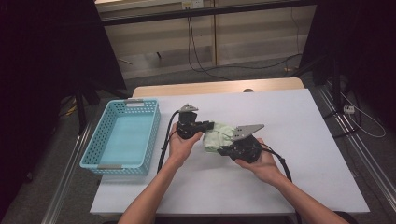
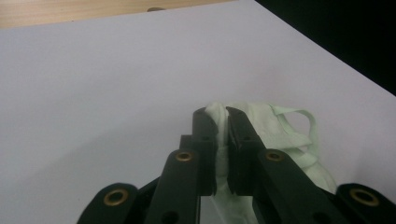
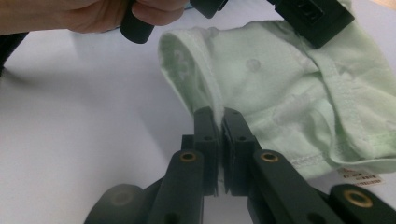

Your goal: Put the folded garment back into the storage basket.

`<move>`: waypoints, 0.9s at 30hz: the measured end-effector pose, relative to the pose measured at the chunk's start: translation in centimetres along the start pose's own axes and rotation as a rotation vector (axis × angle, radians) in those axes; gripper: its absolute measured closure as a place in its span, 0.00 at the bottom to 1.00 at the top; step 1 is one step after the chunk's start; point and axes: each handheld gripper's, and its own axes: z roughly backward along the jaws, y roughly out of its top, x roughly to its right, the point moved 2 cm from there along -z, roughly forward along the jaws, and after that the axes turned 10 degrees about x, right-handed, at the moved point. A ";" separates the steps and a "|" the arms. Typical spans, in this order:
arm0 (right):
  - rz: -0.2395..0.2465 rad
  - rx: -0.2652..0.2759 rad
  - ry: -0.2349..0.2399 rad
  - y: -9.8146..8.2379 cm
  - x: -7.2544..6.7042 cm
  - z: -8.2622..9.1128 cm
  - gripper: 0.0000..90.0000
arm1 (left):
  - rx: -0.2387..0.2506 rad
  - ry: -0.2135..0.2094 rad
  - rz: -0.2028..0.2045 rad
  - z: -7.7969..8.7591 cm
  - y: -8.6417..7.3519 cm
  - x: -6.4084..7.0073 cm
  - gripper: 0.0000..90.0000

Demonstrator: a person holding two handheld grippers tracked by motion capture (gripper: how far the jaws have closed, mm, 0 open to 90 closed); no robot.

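A small pale green garment (image 1: 217, 137) is bunched between the two hands, just above the white table top (image 1: 280, 121). My left gripper (image 1: 208, 126) is shut on its left edge; in the left gripper view the fabric (image 2: 280, 126) is pinched between the jaws of the left gripper (image 2: 220, 112) and hangs off to the right. My right gripper (image 1: 223, 148) is shut on the hem at the garment's near side; in the right gripper view the right gripper (image 3: 218, 113) clamps a folded edge of the cloth (image 3: 280, 84), with a label (image 3: 359, 176) at the lower right.
A light blue plastic basket (image 1: 152, 133) stands on the table's left part, beside the left hand. A wooden strip (image 1: 219, 86) runs along the table's far edge. Cables (image 1: 196, 51) lie on the floor beyond. Dark stands flank the table.
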 end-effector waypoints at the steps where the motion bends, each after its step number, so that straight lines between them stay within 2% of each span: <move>1: -0.003 0.000 0.001 0.1 0.0 0.0 0.97 | 0.002 0.001 0.000 0.1 0.1 0.0 0.93; 18: 0.009 0.047 0.012 1.9 -0.4 -0.4 0.97 | 0.044 0.026 -0.011 2.1 1.1 -0.7 0.93; 27: 0.024 0.063 0.037 2.8 -0.9 -1.0 0.97 | 0.052 0.036 -0.025 3.1 1.7 -0.7 0.93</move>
